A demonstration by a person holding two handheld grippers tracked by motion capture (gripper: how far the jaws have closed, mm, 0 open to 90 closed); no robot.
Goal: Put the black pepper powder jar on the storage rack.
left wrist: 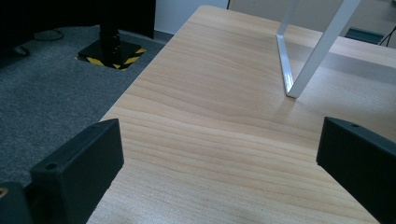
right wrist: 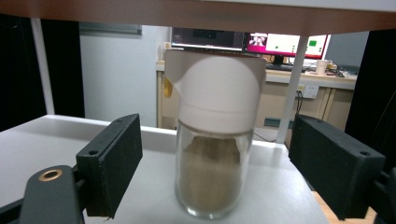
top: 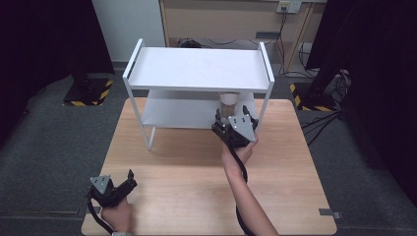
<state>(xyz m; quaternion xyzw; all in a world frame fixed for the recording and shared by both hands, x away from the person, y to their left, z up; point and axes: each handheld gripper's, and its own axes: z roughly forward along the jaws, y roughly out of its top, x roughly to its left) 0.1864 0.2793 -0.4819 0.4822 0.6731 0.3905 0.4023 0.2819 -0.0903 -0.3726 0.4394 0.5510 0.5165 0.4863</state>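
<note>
Shelving stands at the far side of the wooden table [top: 196,167] in the high view: a white two-tier rack [top: 199,69] with thin legs. On its lower shelf, toward the right, a jar [top: 227,104] pokes out from under the top board. The right gripper [top: 236,125] is held up to it at the shelf's front edge, while the left gripper [top: 118,189] sits near the table's front left corner, well apart from everything.

From the left gripper view, its two black jaws stand wide open over bare wood [left wrist: 210,140], holding nothing; one white rack leg [left wrist: 303,60] lands on the table ahead.

From the right gripper view, the jar [right wrist: 215,140] stands upright on the white shelf [right wrist: 46,144], a clear glass body mostly full of brownish powder, capped by a rounded white lid with a squared upper part. The jaws flank it on both sides, spread wide with a gap each side, not touching the glass.
</note>
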